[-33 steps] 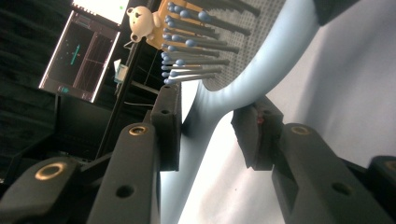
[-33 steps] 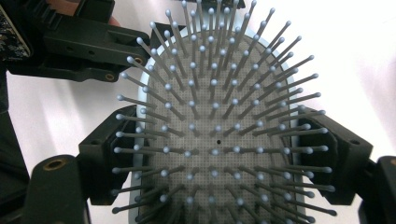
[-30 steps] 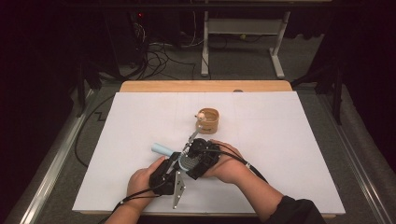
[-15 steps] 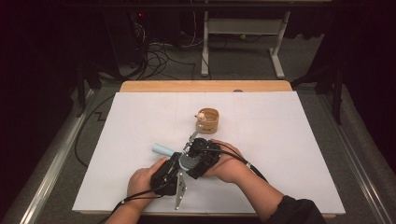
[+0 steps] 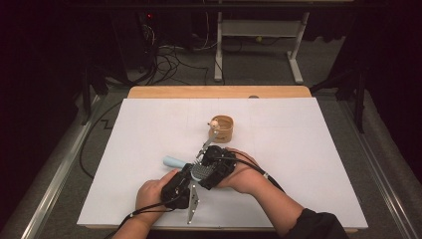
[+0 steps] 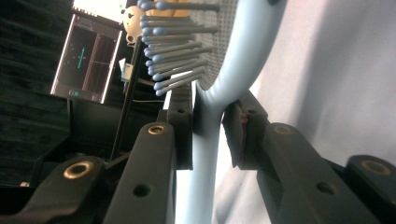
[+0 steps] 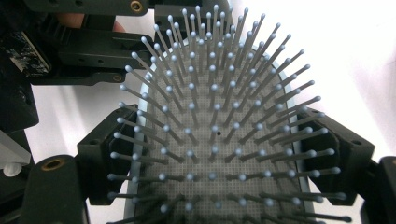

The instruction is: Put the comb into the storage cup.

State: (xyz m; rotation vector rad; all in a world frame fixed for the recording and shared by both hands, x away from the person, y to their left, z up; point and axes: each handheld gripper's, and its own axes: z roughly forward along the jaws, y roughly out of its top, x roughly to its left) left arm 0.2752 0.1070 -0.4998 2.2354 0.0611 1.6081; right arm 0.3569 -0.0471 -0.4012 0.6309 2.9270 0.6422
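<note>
Both jaws clamp the hairbrush [image 7: 212,140], apparently firmly.

The hairbrush [image 7: 215,140] looks like pale blue plastic, smooth with a soft sheen along its handle [image 6: 205,140]. Its pad is a grey, finely dotted, rubbery-looking cushion, matt, set with thin grey pins tipped in small glossy blue beads. Both the left gripper [image 6: 210,135] and the right gripper [image 7: 224,154] are matt black plastic with brass-coloured screw inserts and bare metal strips. A white, matt, paper-like sheet [image 5: 308,149] covers the table, and light, smooth wood shows along its far edge [image 5: 219,92]. The small round holder [image 5: 222,127] near the sheet's middle looks like pale, smooth wood.
</note>
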